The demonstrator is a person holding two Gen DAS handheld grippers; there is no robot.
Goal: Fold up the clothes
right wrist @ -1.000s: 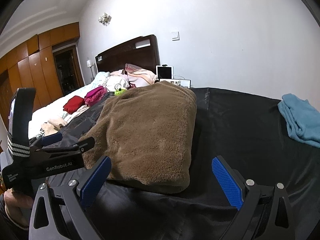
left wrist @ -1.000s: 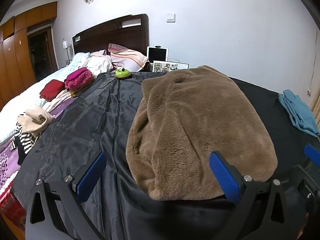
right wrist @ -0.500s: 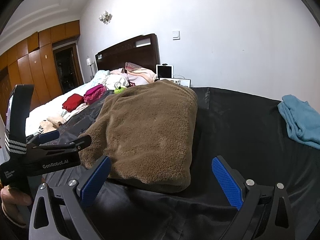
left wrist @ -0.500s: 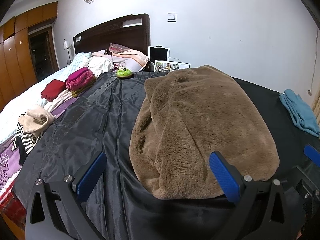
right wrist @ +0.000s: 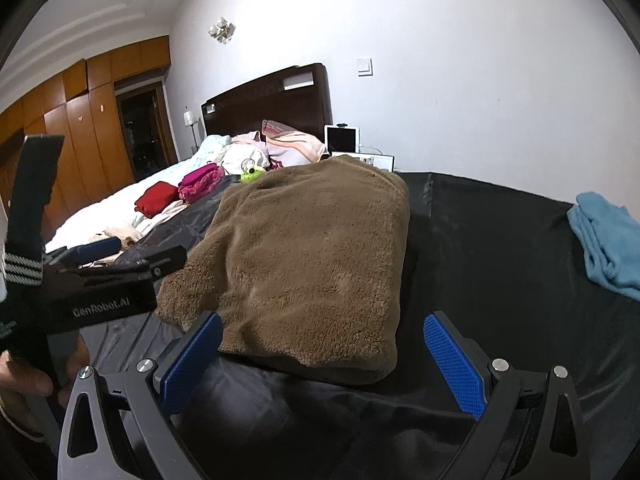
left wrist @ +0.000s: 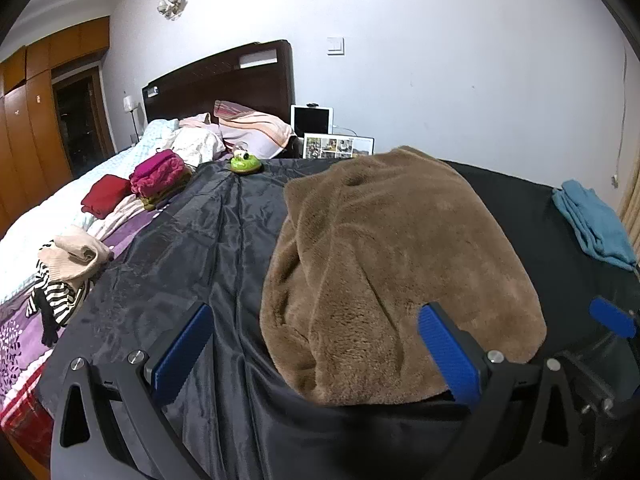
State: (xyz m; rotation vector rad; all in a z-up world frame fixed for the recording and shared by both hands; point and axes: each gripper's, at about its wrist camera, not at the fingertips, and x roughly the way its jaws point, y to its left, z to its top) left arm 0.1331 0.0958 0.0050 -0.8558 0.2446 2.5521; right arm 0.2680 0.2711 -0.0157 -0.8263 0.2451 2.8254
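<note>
Our left gripper (left wrist: 316, 354) has its blue pads spread wide w/ nothing between them. The brown fleece garment (left wrist: 392, 264) lies folded on the black sheet (left wrist: 208, 248) just ahead of the fingers, its near edge reaching in front of the right-hand pad (left wrist: 448, 354); the left-hand pad sits over bare sheet. Beyond the fleece, far ahead & right of the fingers, a folded blue cloth (left wrist: 596, 224) rests near the sheet's edge. Far ahead, a green toy (left wrist: 245, 163). Off to the left of the fingers: magenta folded item (left wrist: 158, 172), red folded item (left wrist: 105, 196), cream knit (left wrist: 74, 254) on a striped piece.

Our right gripper (right wrist: 322, 362) is likewise released, pads wide apart, empty. The fleece (right wrist: 304, 256) sits just ahead, between the fingers but closer to the left-hand pad; we can't tell if that pad touches it. The blue cloth (right wrist: 608, 240) is well off right of the fingers. The left gripper's body shows at left, beside the fleece's left edge.
</note>
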